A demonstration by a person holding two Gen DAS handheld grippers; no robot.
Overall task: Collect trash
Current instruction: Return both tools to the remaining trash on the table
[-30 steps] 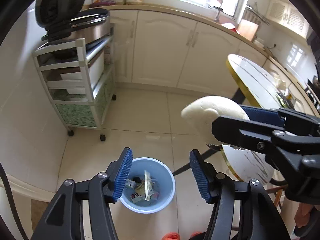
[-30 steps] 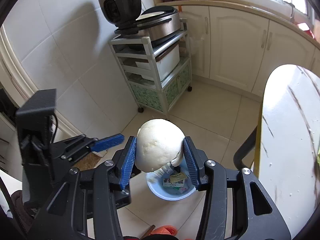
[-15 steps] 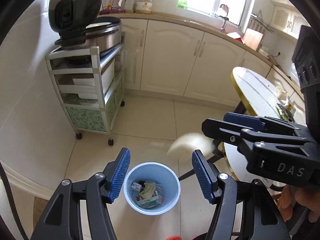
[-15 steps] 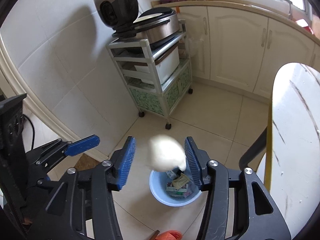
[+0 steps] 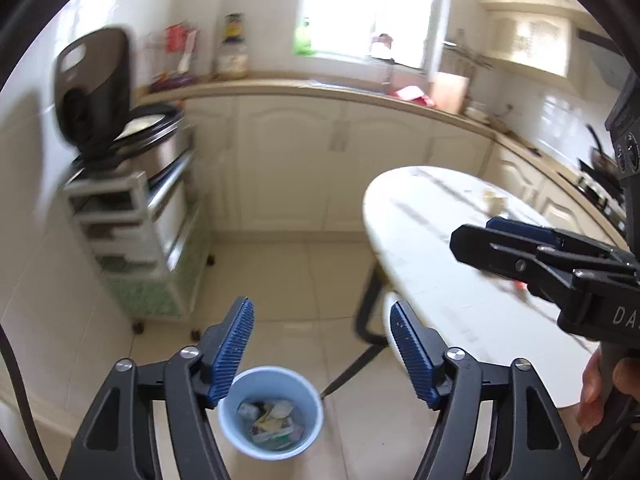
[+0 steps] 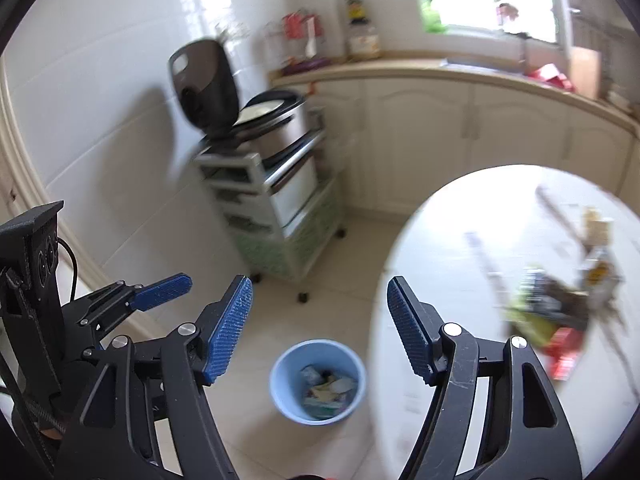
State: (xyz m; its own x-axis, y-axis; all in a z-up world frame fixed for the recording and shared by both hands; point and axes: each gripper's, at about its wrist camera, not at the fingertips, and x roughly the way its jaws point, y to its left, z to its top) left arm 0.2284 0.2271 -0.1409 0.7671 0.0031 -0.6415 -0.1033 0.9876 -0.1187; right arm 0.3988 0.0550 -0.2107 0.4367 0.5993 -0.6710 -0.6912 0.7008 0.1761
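Observation:
A light blue trash bin (image 5: 271, 412) stands on the floor holding several wrappers and scraps; it also shows in the right wrist view (image 6: 318, 380). My left gripper (image 5: 320, 350) is open and empty above the bin. My right gripper (image 6: 320, 330) is open and empty, high above the bin; it shows from the side in the left wrist view (image 5: 516, 246). A blurred pile of trash (image 6: 560, 312) lies on the white oval table (image 6: 460, 264) to the right.
A wheeled rack (image 6: 276, 208) with an open rice cooker (image 6: 224, 92) stands against the tiled wall at left. Cream cabinets (image 5: 340, 164) and a countertop run along the back. The table's black leg (image 5: 366, 312) stands near the bin.
My right gripper opened and let go of the white bun, which dropped toward the bin. Both grippers have since risen and swung toward the table.

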